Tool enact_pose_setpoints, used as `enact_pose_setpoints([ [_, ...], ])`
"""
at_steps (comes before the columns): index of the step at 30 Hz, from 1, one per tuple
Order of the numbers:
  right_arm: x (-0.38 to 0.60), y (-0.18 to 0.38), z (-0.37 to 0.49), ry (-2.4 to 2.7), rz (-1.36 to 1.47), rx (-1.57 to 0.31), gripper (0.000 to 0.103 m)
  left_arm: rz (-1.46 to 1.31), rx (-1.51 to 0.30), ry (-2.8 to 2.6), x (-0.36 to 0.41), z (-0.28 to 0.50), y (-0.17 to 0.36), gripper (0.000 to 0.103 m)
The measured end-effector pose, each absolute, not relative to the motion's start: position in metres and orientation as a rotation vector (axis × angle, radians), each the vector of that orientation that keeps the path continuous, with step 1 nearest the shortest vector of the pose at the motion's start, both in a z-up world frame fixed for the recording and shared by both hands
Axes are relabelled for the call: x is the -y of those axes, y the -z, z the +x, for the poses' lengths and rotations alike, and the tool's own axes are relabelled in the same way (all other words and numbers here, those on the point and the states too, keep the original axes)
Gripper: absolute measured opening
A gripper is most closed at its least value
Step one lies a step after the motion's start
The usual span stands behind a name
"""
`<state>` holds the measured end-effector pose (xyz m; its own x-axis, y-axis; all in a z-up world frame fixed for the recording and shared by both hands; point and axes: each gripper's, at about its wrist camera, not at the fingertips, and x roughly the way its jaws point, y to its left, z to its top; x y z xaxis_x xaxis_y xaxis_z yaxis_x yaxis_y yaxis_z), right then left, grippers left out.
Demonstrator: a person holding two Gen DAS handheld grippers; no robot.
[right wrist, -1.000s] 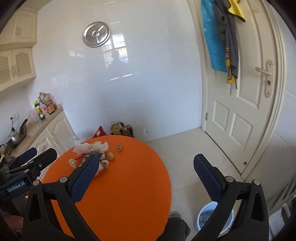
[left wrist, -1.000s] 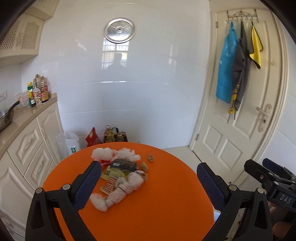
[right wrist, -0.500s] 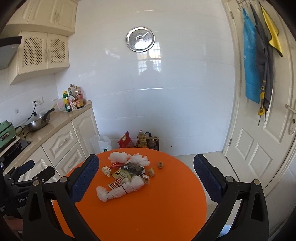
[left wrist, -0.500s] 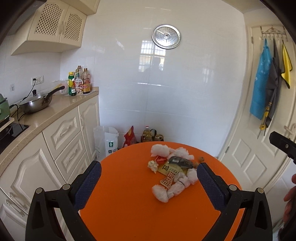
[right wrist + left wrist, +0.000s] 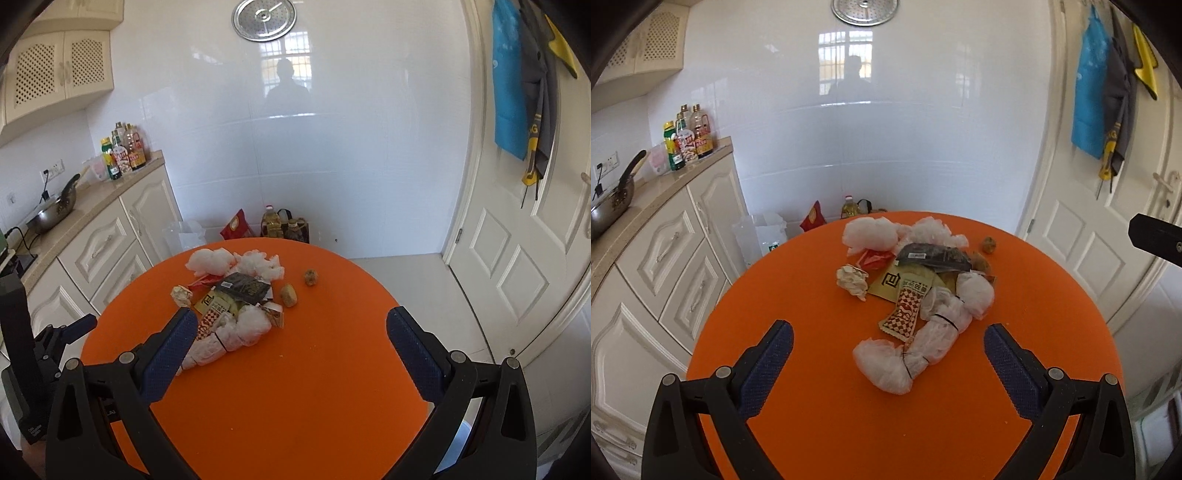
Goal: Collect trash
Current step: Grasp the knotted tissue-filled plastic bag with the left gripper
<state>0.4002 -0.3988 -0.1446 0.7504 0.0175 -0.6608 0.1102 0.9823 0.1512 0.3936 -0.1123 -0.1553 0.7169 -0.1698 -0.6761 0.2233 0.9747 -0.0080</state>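
A heap of trash lies on the round orange table (image 5: 1034, 332): crumpled clear plastic bags (image 5: 912, 350), a red-checked wrapper (image 5: 905, 312), a black packet (image 5: 934, 255), a tan sachet (image 5: 892, 282), a paper wad (image 5: 852, 279) and a brown lump (image 5: 989, 244). My left gripper (image 5: 888, 341) hovers open just in front of the heap, nothing between its fingers. From the right wrist, the same heap (image 5: 232, 295) sits left of centre, with two brown lumps (image 5: 289, 294) beside it. My right gripper (image 5: 288, 328) is open and empty above the table (image 5: 314, 387).
White cabinets and a counter (image 5: 646, 206) with a wok and bottles (image 5: 689, 136) run along the left. Bags and oil bottles (image 5: 275, 223) stand on the floor behind the table. A white door (image 5: 517, 240) with hanging aprons is at right. The left gripper's body (image 5: 44, 354) shows at the left edge.
Both cameras have swung toward the table and tilted down. The trash heap now sits nearer and more central between the open fingers in both views. Nothing on the table moved.
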Motion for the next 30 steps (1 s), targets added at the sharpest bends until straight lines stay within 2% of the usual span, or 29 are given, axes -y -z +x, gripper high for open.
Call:
enact_pose_setpoints([
  [6,0.415,0.177,0.426,0.076,0.214,-0.801,0.103,0.157,-0.839,0.250,0.149,0.479,0.188,0.102],
  [11,0.424,0.202,0.445,0.077,0.231,-0.855,0.103,0.257,-0.912,0.305,0.181,0.524,0.219,0.097],
  [12,0.424,0.207,0.448,0.075,0.234,-0.866,0.103,0.279,-0.921,0.320,0.188,0.533,0.225,0.088],
  [13,0.425,0.212,0.451,0.073,0.239,-0.877,0.103,0.292,-0.943,0.340,0.193,0.539,0.231,0.074],
  [14,0.425,0.215,0.453,0.071,0.244,-0.886,0.103,0.278,-0.941,0.352,0.192,0.546,0.235,0.071],
  [16,0.425,0.221,0.455,0.064,0.248,-0.897,0.103,0.240,-0.950,0.377,0.193,0.553,0.235,0.054],
  [18,0.425,0.226,0.456,0.059,0.251,-0.907,0.103,0.201,-0.959,0.376,0.191,0.560,0.234,0.044],
  [24,0.421,0.239,0.459,0.023,0.259,-0.932,0.103,0.039,-0.993,0.395,0.177,0.585,0.235,0.036],
  [30,0.410,0.257,0.468,-0.014,0.251,-0.965,0.103,-0.026,-0.993,0.373,0.173,0.573,0.237,0.029],
])
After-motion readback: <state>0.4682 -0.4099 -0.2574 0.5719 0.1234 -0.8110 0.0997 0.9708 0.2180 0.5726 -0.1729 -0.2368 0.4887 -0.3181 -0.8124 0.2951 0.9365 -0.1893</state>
